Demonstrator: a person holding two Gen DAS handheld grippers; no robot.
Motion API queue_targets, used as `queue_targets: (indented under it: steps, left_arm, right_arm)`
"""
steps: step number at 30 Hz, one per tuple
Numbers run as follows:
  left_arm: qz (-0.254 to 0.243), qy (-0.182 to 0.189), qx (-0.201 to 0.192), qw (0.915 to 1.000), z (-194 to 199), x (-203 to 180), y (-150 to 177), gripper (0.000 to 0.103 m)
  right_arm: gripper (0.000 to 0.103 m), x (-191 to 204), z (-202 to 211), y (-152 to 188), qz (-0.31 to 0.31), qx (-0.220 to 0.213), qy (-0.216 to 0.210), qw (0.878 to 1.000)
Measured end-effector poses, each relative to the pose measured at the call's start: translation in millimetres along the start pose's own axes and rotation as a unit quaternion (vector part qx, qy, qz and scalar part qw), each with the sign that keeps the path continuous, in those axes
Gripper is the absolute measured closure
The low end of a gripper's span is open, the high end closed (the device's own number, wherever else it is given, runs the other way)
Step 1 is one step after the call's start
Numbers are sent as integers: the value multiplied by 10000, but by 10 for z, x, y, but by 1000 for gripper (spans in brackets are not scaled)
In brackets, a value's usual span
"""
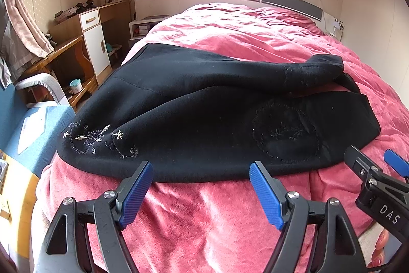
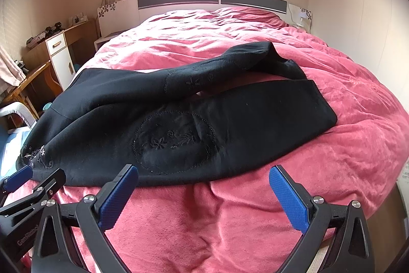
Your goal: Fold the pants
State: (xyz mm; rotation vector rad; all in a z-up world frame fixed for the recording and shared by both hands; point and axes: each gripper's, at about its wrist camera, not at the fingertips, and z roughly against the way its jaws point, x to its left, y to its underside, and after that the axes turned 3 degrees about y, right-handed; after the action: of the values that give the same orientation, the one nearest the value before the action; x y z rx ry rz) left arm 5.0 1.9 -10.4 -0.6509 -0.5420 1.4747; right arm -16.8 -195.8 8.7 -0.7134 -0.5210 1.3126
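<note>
— Left wrist view first: where are the black pants [image 1: 194, 109], and lying which way?

— Spread on the pink bedspread [image 1: 204, 216] at the near end of the bed. Long axis left to right: embroidered waist end [image 1: 94, 138] hanging toward the left bed edge, leg ends toward the right. Far leg [image 1: 317, 68] bunched and slanted toward the near one, cuff at far right; pink showing in the gap between them.

— And in the right wrist view?

— Same lie. Near leg [image 2: 268, 117] flat, round stitched patch [image 2: 173, 142] mid-length, cuff edge toward the right.

— State of each hand-held gripper?

— Left hand-held gripper [image 1: 202, 193] released, blue pads spread, empty, just short of the near hem. Right hand-held gripper [image 2: 204, 198] likewise wide apart, empty, just near of the hem.

— Free room?

— Bare bedspread near, right and far of the pants. Left side tight: blue chair [image 1: 28, 129] and wooden desk [image 1: 66, 50] beside the bed.
</note>
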Motion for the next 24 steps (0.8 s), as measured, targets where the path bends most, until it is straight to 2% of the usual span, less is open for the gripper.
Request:
queue_targets:
  steps: [15,24]
  left_arm:
    - [156,61,156,9997,-93,68,8,23]
    - [410,31,482,9980,-246,256,51,23]
  right_arm:
    - [0,-9,-30,14,30,43,17,10000]
    - [0,-76,-100,7,25,99,208,9997]
